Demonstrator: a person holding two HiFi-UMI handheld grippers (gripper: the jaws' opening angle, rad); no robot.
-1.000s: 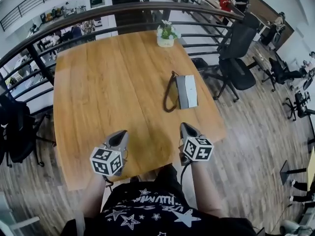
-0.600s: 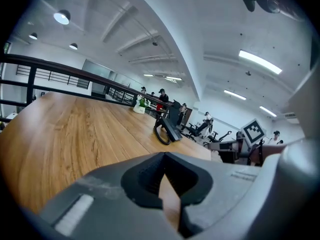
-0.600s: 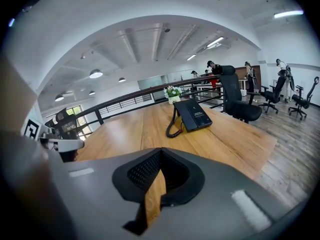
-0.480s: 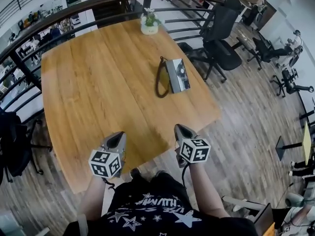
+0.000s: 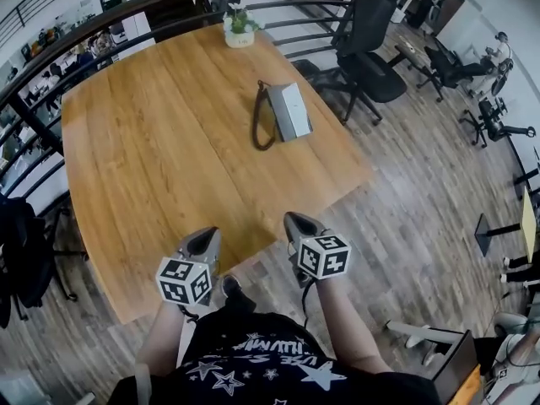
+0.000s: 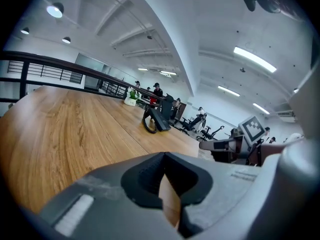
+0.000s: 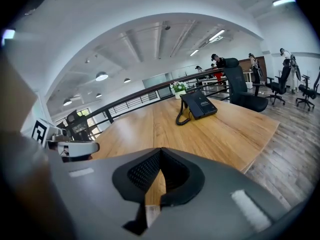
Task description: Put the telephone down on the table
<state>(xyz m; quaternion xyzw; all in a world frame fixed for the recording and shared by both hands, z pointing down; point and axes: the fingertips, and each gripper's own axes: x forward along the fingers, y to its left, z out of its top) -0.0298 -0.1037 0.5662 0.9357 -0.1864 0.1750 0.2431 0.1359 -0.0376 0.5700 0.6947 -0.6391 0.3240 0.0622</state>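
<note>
Where the telephone sat: on the far-right part of the table (image 5: 169, 159), close to its right edge and well apart from both grippers.
Telephone (image 5: 289, 110) axis: the long side ran near-to-far, with the far end leaning a bit left toward the little plant pot (image 5: 240, 32) at the far edge.
Telephone shape: from the head view it was a flat grey rectangular slab. From the right gripper view it looked more like a dark wedge, sloped face toward the near side.
Cord (image 5: 257, 125): dark and coiled, it looped on the table right along the phone's left side.
Table surface: warm wood, smooth, with clear grain and rounded corners.
Left hand-held gripper (image 5: 205, 236): jaws were closed with nothing in them, tips just over the near edge of the table.
Right hand-held gripper (image 5: 295, 222): same deal, jaws closed and empty, tips right at the near edge.
Around the table: there was a dark curved railing (image 5: 126, 11) behind, a black office chair (image 5: 367, 66) off the right side, and a plank floor (image 5: 405, 226).
</note>
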